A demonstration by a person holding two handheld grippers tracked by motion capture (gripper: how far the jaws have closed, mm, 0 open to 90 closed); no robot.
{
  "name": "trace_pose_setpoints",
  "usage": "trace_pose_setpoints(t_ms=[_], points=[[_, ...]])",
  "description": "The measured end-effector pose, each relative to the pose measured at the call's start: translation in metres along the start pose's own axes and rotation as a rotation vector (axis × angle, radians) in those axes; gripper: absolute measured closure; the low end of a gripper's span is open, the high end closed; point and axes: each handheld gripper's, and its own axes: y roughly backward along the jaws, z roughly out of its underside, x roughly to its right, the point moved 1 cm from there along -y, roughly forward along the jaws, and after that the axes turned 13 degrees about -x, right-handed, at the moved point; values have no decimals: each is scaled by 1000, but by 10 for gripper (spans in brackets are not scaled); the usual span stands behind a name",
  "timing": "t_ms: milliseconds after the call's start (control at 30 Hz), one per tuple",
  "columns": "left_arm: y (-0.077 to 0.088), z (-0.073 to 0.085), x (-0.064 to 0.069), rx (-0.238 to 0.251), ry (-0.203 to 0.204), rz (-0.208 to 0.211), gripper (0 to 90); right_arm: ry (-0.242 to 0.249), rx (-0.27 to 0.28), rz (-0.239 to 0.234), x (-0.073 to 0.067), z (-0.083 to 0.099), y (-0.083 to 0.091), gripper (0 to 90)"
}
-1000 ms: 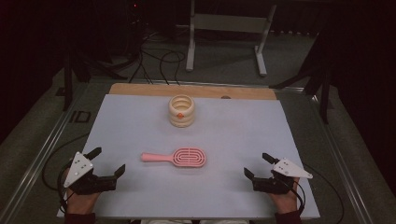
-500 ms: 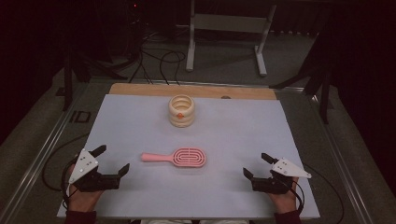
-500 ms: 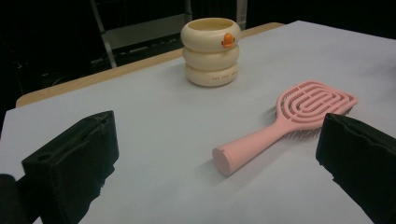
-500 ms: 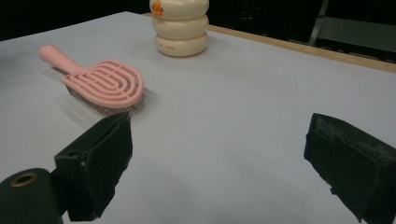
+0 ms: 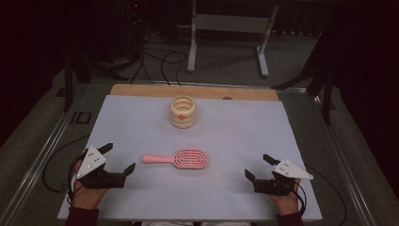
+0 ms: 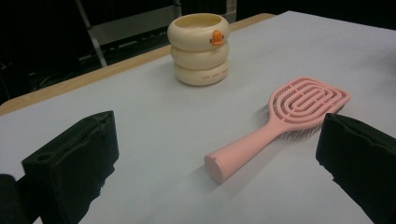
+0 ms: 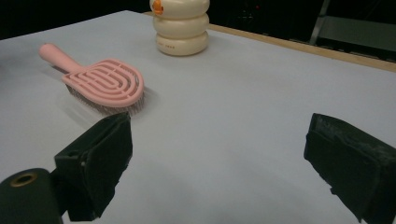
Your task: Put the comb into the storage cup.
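Observation:
A pink hairbrush (image 5: 181,159) lies bristles down in the middle of the white table (image 5: 235,136), its handle pointing left. Behind it stands a cream ringed cup (image 5: 182,111) with an orange knob. My left gripper (image 5: 118,157) is open at the near left, a short way from the handle end; its view looks past both jaws at the hairbrush (image 6: 280,123) and cup (image 6: 199,49). My right gripper (image 5: 260,167) is open at the near right, clear of the brush head, and its view takes in the hairbrush (image 7: 100,81) and cup (image 7: 181,28). Nothing sits between either pair of jaws.
A wooden strip (image 5: 197,91) runs along the table's far edge. Beyond it a grey metal stand (image 5: 230,33) and loose cables (image 5: 155,63) sit on the dark floor. Metal rails (image 5: 44,155) border the table's sides.
My left gripper has shifted a little to the right and forward toward the brush handle. The right gripper, brush and cup have stayed put.

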Motion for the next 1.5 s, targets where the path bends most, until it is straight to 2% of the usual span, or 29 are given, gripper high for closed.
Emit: trace_pose_setpoints(t_ms=[500, 600, 1500], points=[[-14, -12, 1, -49, -36, 48, 0, -3, -3, -4, -1, 0, -1, 80], [-18, -15, 3, -69, -57, 61, 0, 0, -3, -8, -1, 0, -1, 80], [-44, -39, 10, -151, -152, 133, 0, 0, -6, -9, 0, 0, -2, 80]])
